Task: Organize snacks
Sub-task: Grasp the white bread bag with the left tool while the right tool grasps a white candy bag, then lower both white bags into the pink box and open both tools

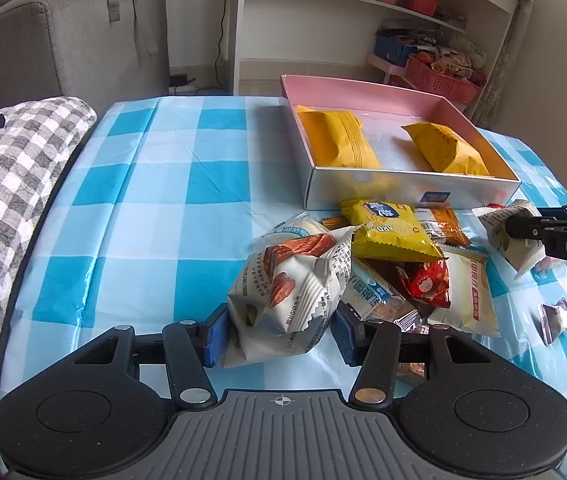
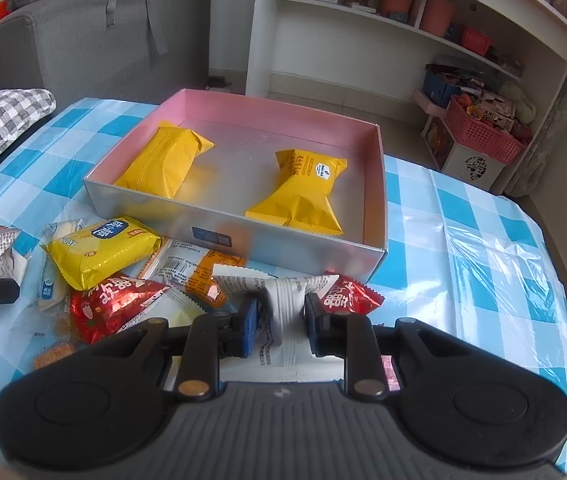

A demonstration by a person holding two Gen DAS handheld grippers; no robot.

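Note:
A pink-lined box on the checked table holds two orange packets, one left, one right. In front lies a pile of snacks, with a yellow packet on top and red packets. My left gripper is shut on a white snack packet with nut pictures, at the pile's near left. My right gripper is shut on a white packet near the box's front wall; it also shows in the left wrist view.
A blue-and-white checked cloth covers the table. A grey checked cushion lies at the left edge, a grey sofa behind. A white shelf unit and pink baskets stand beyond. A small dark wrapped sweet lies at right.

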